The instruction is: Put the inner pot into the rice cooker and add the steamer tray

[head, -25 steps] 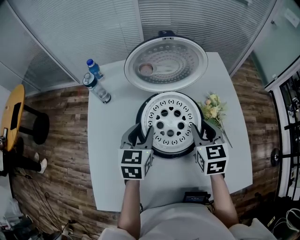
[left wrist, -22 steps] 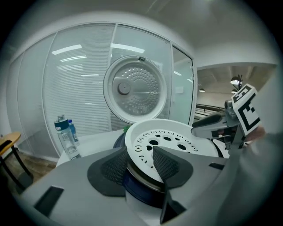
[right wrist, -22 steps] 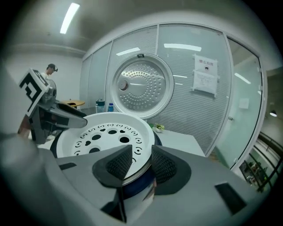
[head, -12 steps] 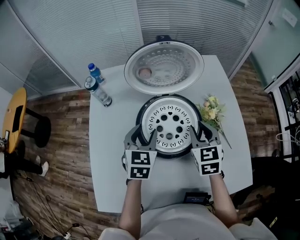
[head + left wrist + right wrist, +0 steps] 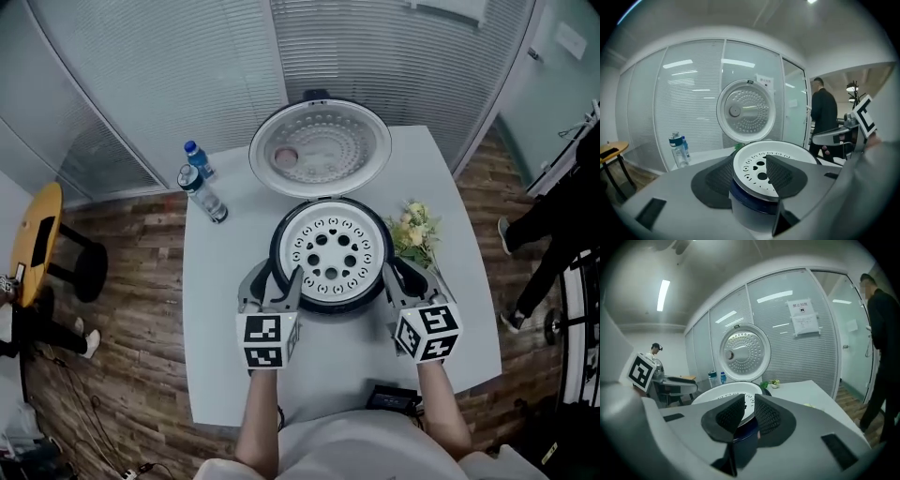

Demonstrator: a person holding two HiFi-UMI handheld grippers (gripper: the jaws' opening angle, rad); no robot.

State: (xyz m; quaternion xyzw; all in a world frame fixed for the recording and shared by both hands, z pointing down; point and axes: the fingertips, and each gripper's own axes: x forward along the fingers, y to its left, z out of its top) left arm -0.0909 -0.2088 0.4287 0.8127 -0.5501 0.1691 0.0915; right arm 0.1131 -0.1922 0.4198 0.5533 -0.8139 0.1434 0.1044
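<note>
Step in hand: tray placement, judged done. Tray seated flat in cooker on desk, lid up behind.

Jaws of left gripper wide apart, just opened further, astride tray rim without pressing. Jaws of right gripper just narrowed to a slim gap, nothing clamped.

Both held at cooker's near edge, pointing slightly downward, forearms roughly parallel.

Next: draw both back clear of rim without nudging tray.

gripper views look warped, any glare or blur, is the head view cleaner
Left gripper view: heavy fisheye, the blinds wall bows, corners go black. Right gripper view: same bowing, ceiling light glares and streaks mirror on that wall. Head view: evenly lit and sharp, though its blinds curve too.
</note>
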